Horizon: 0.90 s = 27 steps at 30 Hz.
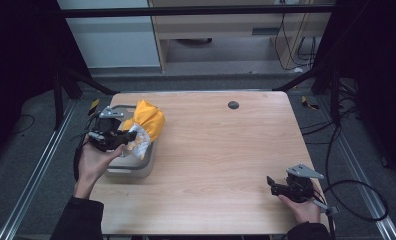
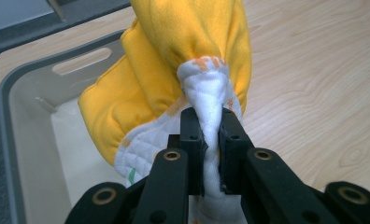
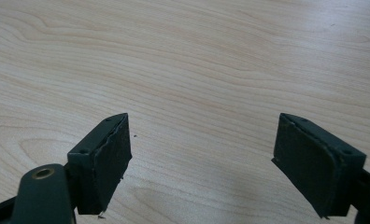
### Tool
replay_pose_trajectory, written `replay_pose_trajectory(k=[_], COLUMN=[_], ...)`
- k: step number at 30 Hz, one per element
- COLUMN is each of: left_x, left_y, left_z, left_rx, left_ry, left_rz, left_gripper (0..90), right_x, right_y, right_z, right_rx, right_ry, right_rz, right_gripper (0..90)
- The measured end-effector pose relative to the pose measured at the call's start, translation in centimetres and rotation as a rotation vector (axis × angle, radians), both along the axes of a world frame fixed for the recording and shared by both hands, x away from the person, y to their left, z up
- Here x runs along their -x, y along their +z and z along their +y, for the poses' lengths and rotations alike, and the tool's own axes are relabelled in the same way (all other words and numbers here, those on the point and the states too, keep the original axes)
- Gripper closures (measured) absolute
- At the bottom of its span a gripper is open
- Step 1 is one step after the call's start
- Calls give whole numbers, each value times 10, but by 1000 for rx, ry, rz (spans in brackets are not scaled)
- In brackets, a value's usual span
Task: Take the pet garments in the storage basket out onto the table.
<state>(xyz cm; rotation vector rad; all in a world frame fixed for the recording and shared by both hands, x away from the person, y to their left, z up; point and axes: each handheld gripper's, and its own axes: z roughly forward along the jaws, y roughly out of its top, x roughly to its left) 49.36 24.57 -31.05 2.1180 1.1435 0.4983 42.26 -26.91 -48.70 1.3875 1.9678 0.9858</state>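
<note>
The left gripper (image 2: 210,140) has its jaws pinched tight on a white quilted fold of a yellow cloth (image 2: 183,51), the fabric squeezed into a thin ridge between the two black pads. From above, that gripper (image 1: 120,137) sits at the left side of the worktop (image 1: 221,165), held in the person's left hand (image 1: 93,162), with the cloth (image 1: 147,122) bunched up and lifted over the grey bin (image 1: 133,165).

The cloth is yellow on its outer face and white with small orange marks on the lining. It hangs partly above the bin's opening and partly over the bin's right rim, toward the bare wood. In the left gripper view the bin (image 2: 29,107) is a pale grey tub with a slot handle cut in its far wall; the part of its floor that shows is light and bare, though the cloth and gripper hide the rest.

The bin stands close to the worktop's left edge, near the far left corner. To its right the wood runs open all the way across. A small dark round disc (image 1: 233,105) lies near the far edge, well apart from everything.

The right gripper (image 1: 275,186) rests at the near right corner in the person's right hand (image 1: 306,207), jaws spread wide with nothing between them. In its own view the right gripper (image 3: 202,154) faces plain wood grain.
</note>
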Motion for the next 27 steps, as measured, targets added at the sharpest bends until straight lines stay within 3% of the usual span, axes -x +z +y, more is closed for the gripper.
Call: replay_pose_trajectory(k=[19,27], left_x=[17,21], left_y=[11,9], left_z=[-41,-67], left_rx=[11,-18], left_ry=[-144,-219], left_rz=[-31,-27], left_gripper=[827,827], right_x=[0,1], right_y=[0,1], right_z=[-1,-1], right_rx=[-4,-7], right_ry=[-1,-1], right_rz=[-2,-2], right_gripper=[187,187])
